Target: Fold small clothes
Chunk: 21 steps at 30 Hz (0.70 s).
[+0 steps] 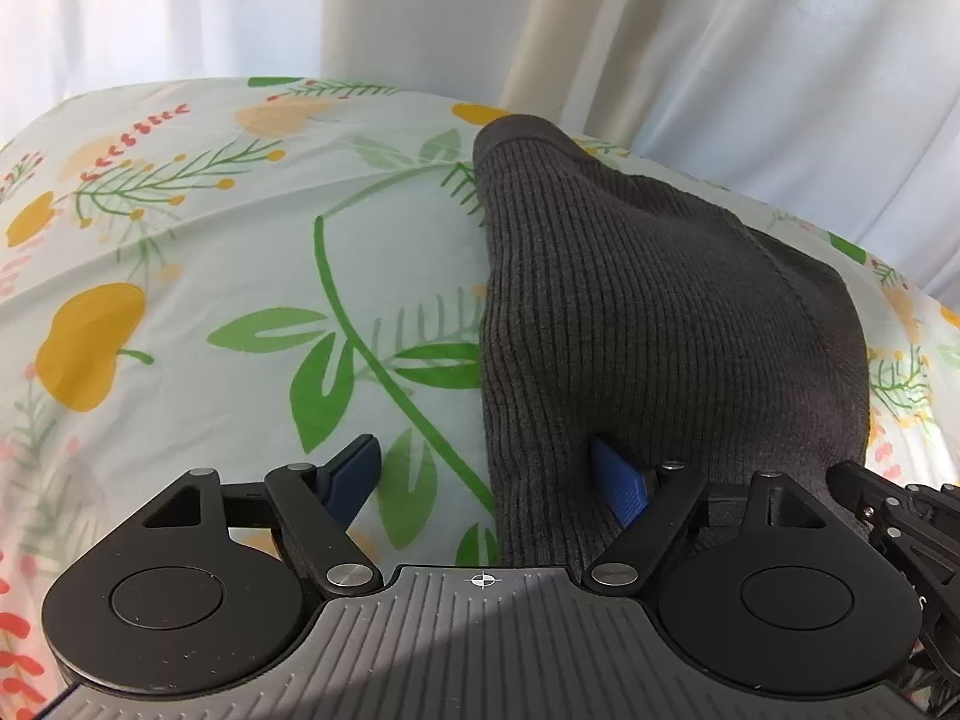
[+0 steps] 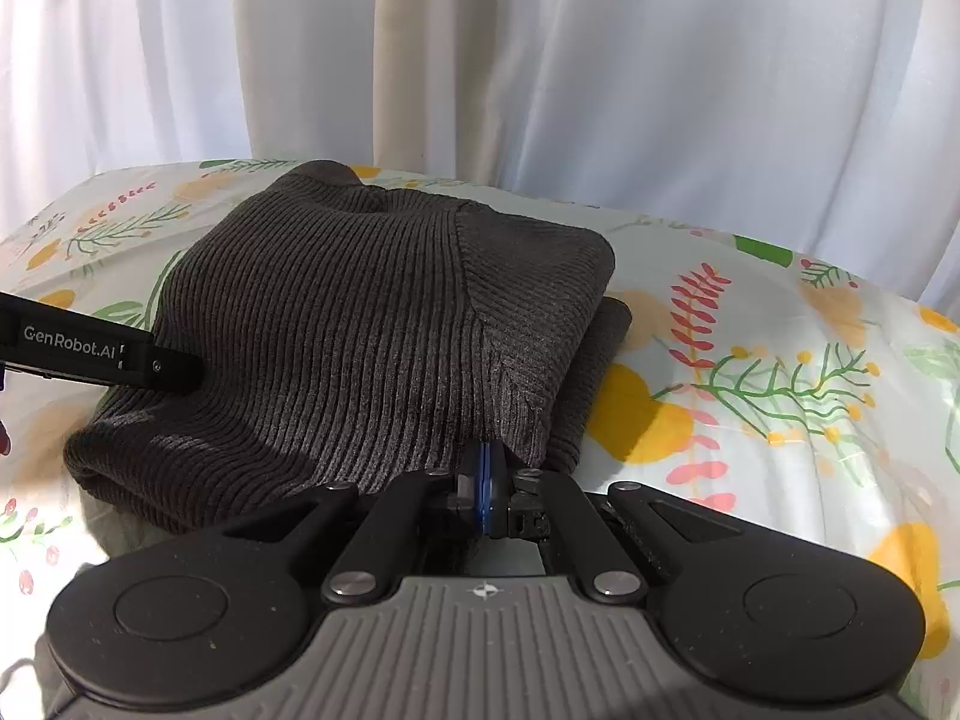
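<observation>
A dark grey ribbed knit garment (image 2: pixel 360 324) lies folded in layers on the floral cloth; it also shows in the left wrist view (image 1: pixel 648 324). My left gripper (image 1: pixel 486 474) is open at the garment's left edge, its right blue finger (image 1: pixel 618 480) under or against the fabric, its left finger (image 1: pixel 354 471) over bare cloth. It also shows in the right wrist view (image 2: pixel 180 369), pressing into the garment's left side. My right gripper (image 2: pixel 485 462) is shut on the garment's near edge. Its black body shows at the right edge of the left wrist view (image 1: pixel 888 516).
A floral cloth (image 2: pixel 750 372) covers the surface, rounded at its far edge. White and beige curtains (image 2: pixel 540 60) hang close behind it.
</observation>
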Motion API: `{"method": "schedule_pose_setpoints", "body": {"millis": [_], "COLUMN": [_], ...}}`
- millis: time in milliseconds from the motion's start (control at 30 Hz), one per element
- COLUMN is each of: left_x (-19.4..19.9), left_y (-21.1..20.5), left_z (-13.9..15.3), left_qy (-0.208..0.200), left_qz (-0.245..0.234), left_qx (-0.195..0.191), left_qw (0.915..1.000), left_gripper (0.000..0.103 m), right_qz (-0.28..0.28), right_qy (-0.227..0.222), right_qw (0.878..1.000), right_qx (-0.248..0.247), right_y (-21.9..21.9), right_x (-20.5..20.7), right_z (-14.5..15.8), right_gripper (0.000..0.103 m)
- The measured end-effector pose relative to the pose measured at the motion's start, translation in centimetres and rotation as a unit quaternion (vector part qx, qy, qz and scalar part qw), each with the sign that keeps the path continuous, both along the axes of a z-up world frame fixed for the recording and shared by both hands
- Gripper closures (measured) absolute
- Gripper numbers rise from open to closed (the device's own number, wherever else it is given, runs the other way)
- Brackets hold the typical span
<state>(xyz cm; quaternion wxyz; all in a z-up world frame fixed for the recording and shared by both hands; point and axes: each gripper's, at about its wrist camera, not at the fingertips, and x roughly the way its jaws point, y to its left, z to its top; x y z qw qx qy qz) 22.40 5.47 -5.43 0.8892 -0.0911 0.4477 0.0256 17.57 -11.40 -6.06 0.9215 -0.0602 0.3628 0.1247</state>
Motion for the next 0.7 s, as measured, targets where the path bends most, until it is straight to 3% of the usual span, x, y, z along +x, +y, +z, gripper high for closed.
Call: {"method": "schedule_pose_setpoints", "body": {"millis": [200, 267, 367, 600, 667, 700], "left_x": [-3.4, -3.8, -3.5, -4.8, -5.7, -6.2], "left_y": [-0.4, -0.8, -0.7, -0.5, -0.6, -0.7], "left_z": [1.1, 0.2, 0.1, 0.9, 1.6, 1.9], "left_qy": [0.0, -0.008, -0.007, -0.003, -0.006, -0.009], "left_qz": [-0.026, -0.034, -0.027, -0.028, -0.037, -0.048], "left_qx": [0.013, 0.034, 0.032, 0.034, 0.033, 0.036], "left_qw": [0.9996, 0.9988, 0.9991, 0.999, 0.9988, 0.9982], "left_gripper": [0.026, 0.021, 0.019, 0.019, 0.021, 0.021], "right_qz": [0.019, 0.022, 0.01, 0.012, 0.013, 0.014], "right_qy": [0.001, 0.013, 0.007, 0.022, 0.047, 0.063], "right_qw": [0.998, 0.999, 1.0, 1.0, 0.999, 0.998], "right_qx": [0.057, 0.034, -0.002, -0.011, -0.007, 0.0], "right_y": [-0.1, 0.3, 0.5, 0.5, 0.5, 0.4], "right_x": [-3.8, -4.3, -3.8, -4.2, -4.9, -5.3], "right_z": [2.4, 1.5, 0.5, 1.2, 2.0, 2.4], "right_gripper": [0.103, 0.103, 0.103, 0.103, 0.097, 0.085]}}
